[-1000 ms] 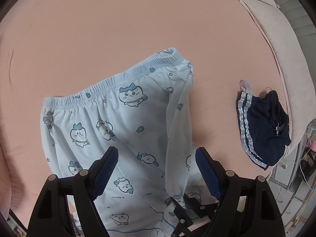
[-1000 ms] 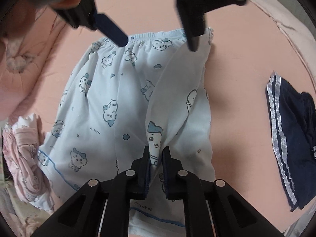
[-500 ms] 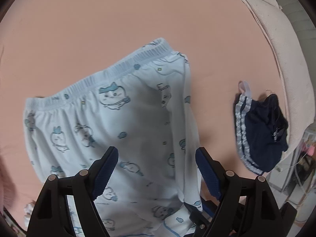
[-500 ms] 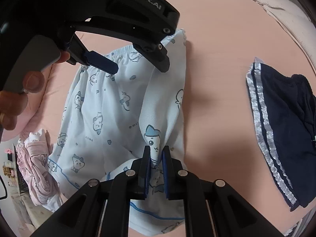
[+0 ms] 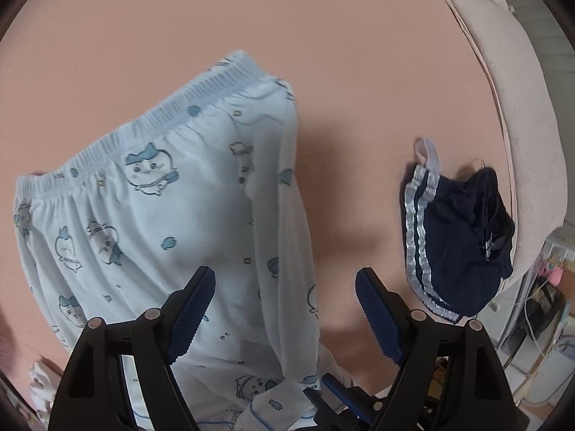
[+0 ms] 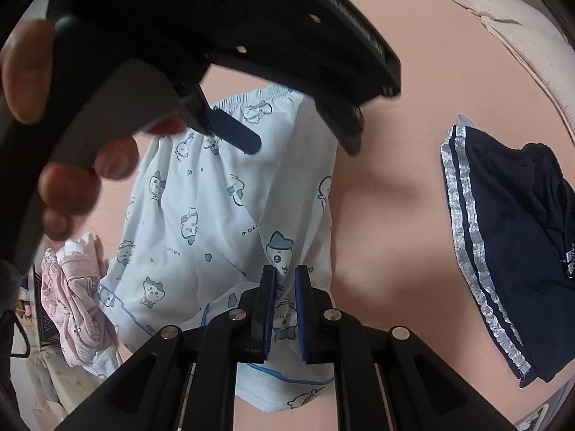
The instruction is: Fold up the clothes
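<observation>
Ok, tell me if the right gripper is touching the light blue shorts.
Touching. The right wrist view shows the right gripper with both fingers clamped on a fold of the light blue shorts.

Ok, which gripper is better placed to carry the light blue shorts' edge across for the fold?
Right. The right gripper is shut on the light blue shorts, lifting a fold of fabric. The left gripper hangs open above them, holding nothing.

Plenty of bare pink sheet [image 5: 143, 36] beyond the pale shorts [image 5: 179, 215], and a clear strip between them and the navy shorts [image 5: 452, 244]. Pink clothes pile [image 6: 72, 298] crowds the pale shorts' other side.
</observation>
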Demonstrator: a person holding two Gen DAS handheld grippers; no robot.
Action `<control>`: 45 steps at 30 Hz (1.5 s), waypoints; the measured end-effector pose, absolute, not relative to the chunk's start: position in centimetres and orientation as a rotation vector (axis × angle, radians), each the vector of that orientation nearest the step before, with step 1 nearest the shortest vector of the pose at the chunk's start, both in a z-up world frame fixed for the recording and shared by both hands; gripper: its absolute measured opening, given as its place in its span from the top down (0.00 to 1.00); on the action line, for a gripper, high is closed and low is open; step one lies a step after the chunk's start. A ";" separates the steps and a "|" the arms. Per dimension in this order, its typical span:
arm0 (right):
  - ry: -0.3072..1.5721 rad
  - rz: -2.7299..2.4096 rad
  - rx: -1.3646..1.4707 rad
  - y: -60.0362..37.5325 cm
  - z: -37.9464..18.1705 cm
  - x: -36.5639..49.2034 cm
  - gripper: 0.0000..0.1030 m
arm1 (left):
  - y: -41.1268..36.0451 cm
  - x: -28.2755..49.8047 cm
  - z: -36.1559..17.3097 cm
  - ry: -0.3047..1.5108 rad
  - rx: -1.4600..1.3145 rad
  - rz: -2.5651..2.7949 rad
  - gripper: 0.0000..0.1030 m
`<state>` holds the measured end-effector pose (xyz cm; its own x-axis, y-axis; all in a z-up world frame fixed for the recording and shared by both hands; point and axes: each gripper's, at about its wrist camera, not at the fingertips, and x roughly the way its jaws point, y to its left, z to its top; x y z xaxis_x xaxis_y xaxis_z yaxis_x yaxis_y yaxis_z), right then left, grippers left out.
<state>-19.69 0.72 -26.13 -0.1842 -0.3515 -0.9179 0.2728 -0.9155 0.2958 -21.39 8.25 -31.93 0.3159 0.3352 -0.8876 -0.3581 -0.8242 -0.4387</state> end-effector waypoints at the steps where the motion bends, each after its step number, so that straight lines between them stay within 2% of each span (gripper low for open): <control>1: -0.091 -2.145 1.690 0.8 -26.1 -19.7 0.92 | 8.4 -21.3 -32.0 0.030 -2.008 1.554 0.22; 7: -0.109 -2.147 1.694 0.1 -25.9 -21.2 0.92 | 9.3 -21.5 -32.4 0.028 -1.996 1.557 0.23; 9: -0.104 -2.156 1.692 -0.2 -25.4 -21.4 0.92 | 9.6 -21.5 -32.5 0.043 -1.993 1.567 0.28; 11: -0.104 -2.164 1.692 0.2 -25.3 -21.4 0.92 | 10.1 -21.3 -32.4 0.078 -1.990 1.574 0.50; 12: -0.105 -2.166 1.691 0.3 -25.2 -21.5 0.92 | 10.1 -21.3 -32.4 0.098 -1.982 1.587 0.55; 14: -0.104 -2.170 1.693 0.5 -25.1 -21.5 0.92 | 10.2 -21.1 -32.3 0.139 -1.966 1.612 0.77; 20: -0.128 -2.159 1.719 0.7 -25.1 -21.5 0.90 | 9.9 -21.0 -32.0 0.175 -1.932 1.637 0.90; 22: -0.128 -2.164 1.732 0.6 -25.2 -21.5 0.89 | 9.8 -21.1 -31.8 0.162 -1.929 1.641 0.93; 23: -0.124 -2.168 1.739 0.5 -25.2 -21.5 0.82 | 9.7 -21.2 -31.6 0.154 -1.926 1.645 0.94; 24: -0.121 -2.173 1.744 0.4 -25.3 -21.5 0.70 | 9.5 -21.3 -31.5 0.147 -1.922 1.649 0.94; 25: -0.121 -2.179 1.747 0.3 -25.3 -21.4 0.62 | 9.4 -21.4 -31.3 0.139 -1.920 1.648 0.95; 26: -0.123 -2.183 1.750 0.2 -25.2 -21.4 0.49 | 9.3 -21.4 -31.2 0.132 -1.918 1.646 0.95; 27: -0.130 -2.183 1.748 0.0 -25.2 -21.4 0.41 | 9.1 -21.5 -31.1 0.124 -1.915 1.645 0.95; 30: -0.130 -2.187 1.761 -0.8 -25.4 -21.5 0.31 | 8.8 -21.6 -30.6 0.109 -1.909 1.650 0.95; 39: -0.005 -2.220 1.860 -5.0 -27.6 -22.2 0.30 | 7.7 -22.3 -29.2 0.077 -1.881 1.653 0.96; 45: 0.010 -2.261 1.933 -6.7 -29.0 -23.1 0.30 | 7.7 -22.1 -28.2 0.083 -1.869 1.672 0.96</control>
<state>-23.09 -6.69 -29.00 -0.1474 -0.1220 -0.9815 0.1310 -0.9860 0.1028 -22.13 7.69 -28.21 0.1954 0.3493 -0.9164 -0.4388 -0.8045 -0.4002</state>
